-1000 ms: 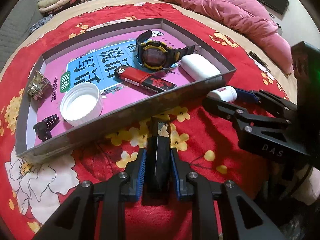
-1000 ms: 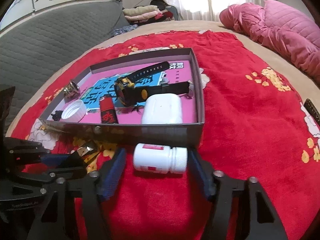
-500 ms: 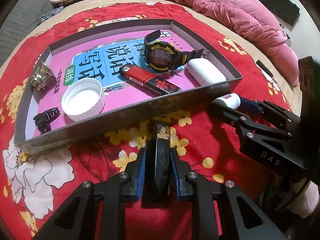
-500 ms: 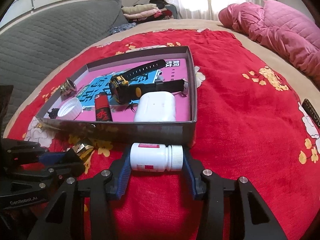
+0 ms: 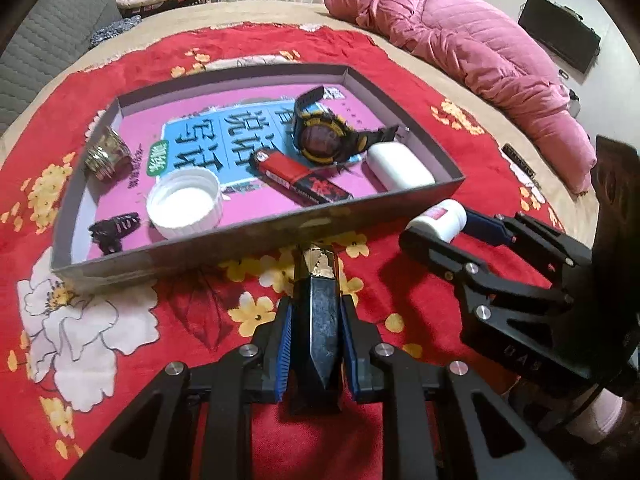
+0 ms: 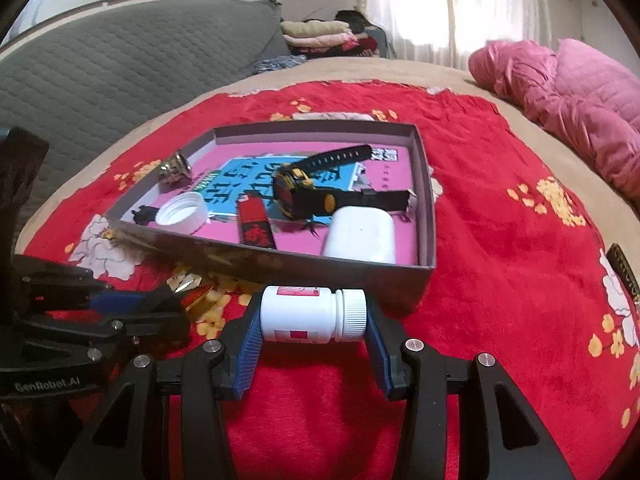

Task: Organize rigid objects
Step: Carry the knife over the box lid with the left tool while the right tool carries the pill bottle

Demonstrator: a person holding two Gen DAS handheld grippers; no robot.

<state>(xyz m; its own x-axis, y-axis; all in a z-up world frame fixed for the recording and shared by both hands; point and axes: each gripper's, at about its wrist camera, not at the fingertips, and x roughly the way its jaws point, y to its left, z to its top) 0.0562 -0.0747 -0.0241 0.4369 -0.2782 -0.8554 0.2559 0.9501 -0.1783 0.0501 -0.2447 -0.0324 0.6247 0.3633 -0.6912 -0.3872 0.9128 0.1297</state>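
Observation:
A shallow grey box point(image 5: 248, 236) with a pink book as its floor lies on the red floral cloth; it also shows in the right wrist view point(image 6: 320, 268). In it lie a black-and-yellow watch point(image 5: 324, 136), a red lighter point(image 5: 300, 180), a white case point(image 5: 400, 164), a white cap point(image 5: 184, 208), a metal ring point(image 5: 106, 154) and a black clip point(image 5: 114, 228). My left gripper point(image 5: 316, 312) is shut on a black-and-gold faceted stick point(image 5: 318, 300), just before the box's near wall. My right gripper point(image 6: 312, 320) is shut on a white pill bottle point(image 6: 312, 314), held sideways by the box's near right corner.
A pink quilt point(image 5: 480, 52) lies at the back right. A grey sofa point(image 6: 100, 80) and folded clothes point(image 6: 320, 36) are at the back left. A small dark bar point(image 6: 624, 268) lies on the cloth at right. The two grippers are close side by side.
My right gripper has closed on the white pill bottle and lifted it off the cloth. My left gripper has risen with the black stick, so the box looks lower and farther.

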